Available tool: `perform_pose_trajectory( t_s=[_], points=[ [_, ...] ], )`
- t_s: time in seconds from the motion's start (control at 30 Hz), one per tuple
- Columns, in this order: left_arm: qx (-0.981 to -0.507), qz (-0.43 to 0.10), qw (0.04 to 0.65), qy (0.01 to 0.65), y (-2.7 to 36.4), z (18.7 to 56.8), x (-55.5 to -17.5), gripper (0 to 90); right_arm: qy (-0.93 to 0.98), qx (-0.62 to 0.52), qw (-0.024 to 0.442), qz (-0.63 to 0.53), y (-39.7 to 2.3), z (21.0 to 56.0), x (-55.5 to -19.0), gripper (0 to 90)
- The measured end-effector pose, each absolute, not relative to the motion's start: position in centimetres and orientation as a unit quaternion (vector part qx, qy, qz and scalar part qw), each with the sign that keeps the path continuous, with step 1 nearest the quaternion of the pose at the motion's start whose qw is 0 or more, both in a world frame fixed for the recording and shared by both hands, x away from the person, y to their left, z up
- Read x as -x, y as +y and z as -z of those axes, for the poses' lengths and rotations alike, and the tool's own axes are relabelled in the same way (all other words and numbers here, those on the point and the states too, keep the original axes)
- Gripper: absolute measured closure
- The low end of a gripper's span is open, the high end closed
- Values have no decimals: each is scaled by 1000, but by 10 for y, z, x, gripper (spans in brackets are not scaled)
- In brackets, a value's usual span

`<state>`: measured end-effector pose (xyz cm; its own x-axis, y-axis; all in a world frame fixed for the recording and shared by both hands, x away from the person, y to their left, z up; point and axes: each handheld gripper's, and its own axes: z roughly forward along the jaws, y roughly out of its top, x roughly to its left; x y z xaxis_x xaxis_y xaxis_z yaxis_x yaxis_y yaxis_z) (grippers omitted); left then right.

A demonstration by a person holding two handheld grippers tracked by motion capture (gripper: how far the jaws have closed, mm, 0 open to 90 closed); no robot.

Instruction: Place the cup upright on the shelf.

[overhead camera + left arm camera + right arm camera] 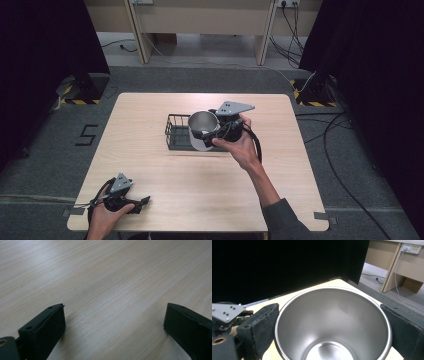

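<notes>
From the high view, I have the right gripper [212, 134] raised over the middle of the light wooden table [150, 165], its jaws clamped on either side of a shiny steel cup [202, 128], which is held tilted with its open mouth turned toward the left of the table. The cup hangs over the right end of a small black wire basket [175, 131] that sits on the tabletop just behind centre; whether the cup touches the basket I cannot tell from above. In the right gripper view, the steel cup [332, 325] sits between my two black jaws, one padded jaw pressed against its rim on each side, and I am looking straight down into its brushed interior to the round bottom. Beyond the rim, that view takes in the table corner, a black curtain [287, 265] and pale wooden furniture [392, 262] on the grey floor. My left gripper [142, 202] rests low at the near left corner of the table, held in the left hand [107, 212], well apart from the cup and basket. In the left gripper view, its jaws stand wide apart with nothing between them but bare wood grain of the table [105, 285].
</notes>
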<state>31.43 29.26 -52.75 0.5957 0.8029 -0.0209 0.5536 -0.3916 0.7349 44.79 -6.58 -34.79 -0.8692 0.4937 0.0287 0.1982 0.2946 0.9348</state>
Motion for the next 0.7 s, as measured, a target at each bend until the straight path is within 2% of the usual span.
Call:
perform_pose_trajectory(
  t_s=[0.4, 0.7],
  points=[
    [-816, -172, 363, 415, 293, 528, -314, 31, 801, -216, 135, -543, -54, 343, -481, 61],
    [-816, -173, 363, 414, 293, 528, -314, 31, 803, -232, 132, -533, -52, 357, -516, 61]
  ],
)
